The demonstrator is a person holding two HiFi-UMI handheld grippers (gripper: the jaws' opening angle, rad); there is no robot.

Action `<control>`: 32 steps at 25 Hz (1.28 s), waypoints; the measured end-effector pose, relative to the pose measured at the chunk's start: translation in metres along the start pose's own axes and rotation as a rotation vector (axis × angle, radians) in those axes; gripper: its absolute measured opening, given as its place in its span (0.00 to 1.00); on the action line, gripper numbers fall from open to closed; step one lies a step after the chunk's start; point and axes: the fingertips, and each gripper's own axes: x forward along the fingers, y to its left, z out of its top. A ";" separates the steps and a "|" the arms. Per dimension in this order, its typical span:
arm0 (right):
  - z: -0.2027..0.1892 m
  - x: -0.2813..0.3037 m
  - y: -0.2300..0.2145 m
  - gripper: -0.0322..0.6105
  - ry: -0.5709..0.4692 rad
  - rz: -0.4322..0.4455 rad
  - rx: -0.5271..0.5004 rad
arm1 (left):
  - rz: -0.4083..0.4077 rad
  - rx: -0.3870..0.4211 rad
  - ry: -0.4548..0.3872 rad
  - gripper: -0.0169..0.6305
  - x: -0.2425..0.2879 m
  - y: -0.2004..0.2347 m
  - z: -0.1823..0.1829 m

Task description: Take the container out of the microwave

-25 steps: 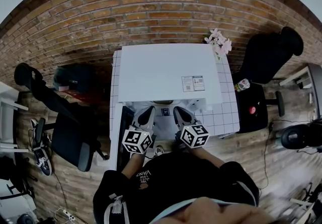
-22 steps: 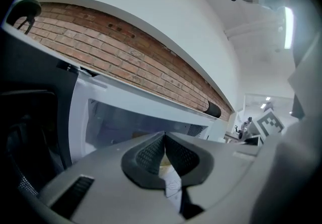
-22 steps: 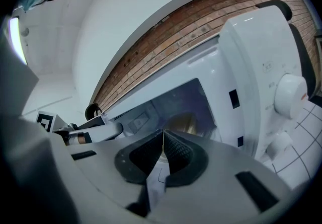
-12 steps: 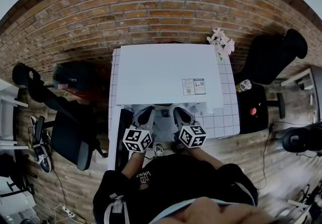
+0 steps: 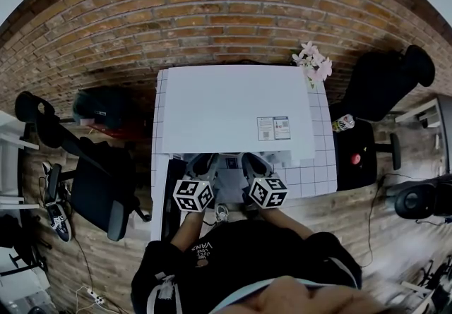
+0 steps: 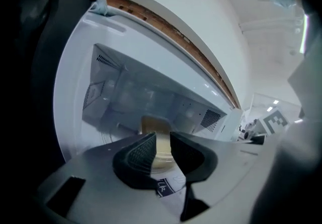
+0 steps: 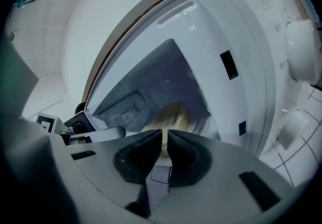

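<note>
The white microwave (image 5: 233, 104) stands on a tiled counter with its door (image 6: 45, 67) swung open to the left. Inside, on the cavity floor, sits a clear container (image 6: 157, 130) with pale beige contents, which the right gripper view shows blurred (image 7: 176, 117). My left gripper (image 6: 162, 145) is at the opening, and its jaws have just been opening. The container shows through their gap, beyond the tips and untouched. My right gripper (image 7: 165, 142) is beside it, shut with nothing in it. In the head view both grippers (image 5: 203, 164) (image 5: 252, 163) reach under the microwave's front edge.
The control panel with a round knob (image 7: 302, 52) is right of the cavity. The tiled counter (image 5: 318, 171) shows on the right. Pink flowers (image 5: 311, 62) and a bottle (image 5: 341, 122) stand at the right. Office chairs (image 5: 106, 185) (image 5: 374, 80) flank the counter.
Both grippers have sunk a little and their fingers now lie further under the microwave's front edge. The marker cubes sit slightly lower in the picture.
</note>
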 end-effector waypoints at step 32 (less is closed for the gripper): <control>-0.009 0.046 -0.008 0.40 0.031 -0.028 0.178 | -0.001 -0.146 0.101 0.43 0.050 0.034 -0.019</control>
